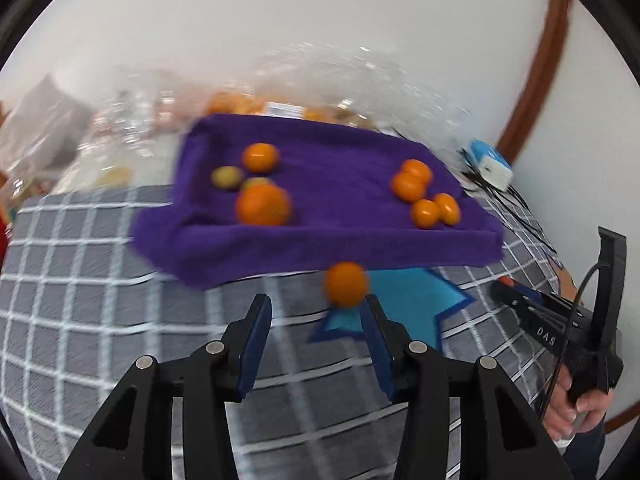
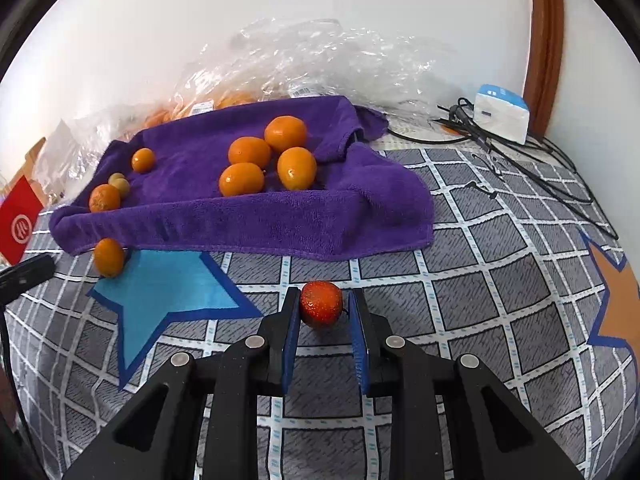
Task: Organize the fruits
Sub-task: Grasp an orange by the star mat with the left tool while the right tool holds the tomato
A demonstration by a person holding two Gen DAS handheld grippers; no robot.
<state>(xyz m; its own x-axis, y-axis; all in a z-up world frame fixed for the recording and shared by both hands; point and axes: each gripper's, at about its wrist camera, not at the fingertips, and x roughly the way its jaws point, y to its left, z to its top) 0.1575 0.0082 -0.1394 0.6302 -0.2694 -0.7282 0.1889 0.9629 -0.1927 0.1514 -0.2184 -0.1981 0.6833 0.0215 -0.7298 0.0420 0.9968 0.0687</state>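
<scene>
A purple towel (image 2: 248, 220) lies on the checked grey cover, and several oranges (image 2: 250, 152) sit on its right part. On its left part are two more oranges (image 2: 105, 198) and a small greenish fruit (image 2: 120, 184). A loose orange (image 2: 109, 257) (image 1: 346, 284) rests on the cover at the towel's front edge. My right gripper (image 2: 323, 300) is shut on a small red fruit (image 2: 321, 304) just above the cover. My left gripper (image 1: 316, 300) is open with nothing between its fingers, and the loose orange lies just beyond its right fingertip. The left wrist view is blurred.
Crumpled clear plastic bags (image 2: 320, 60) with more fruit lie behind the towel, against the white wall. A white and blue box (image 2: 502, 114) with black cables (image 2: 540, 160) sits at the back right. A red packet (image 2: 18, 224) is at the left, and a blue star patch (image 2: 168, 284) marks the cover.
</scene>
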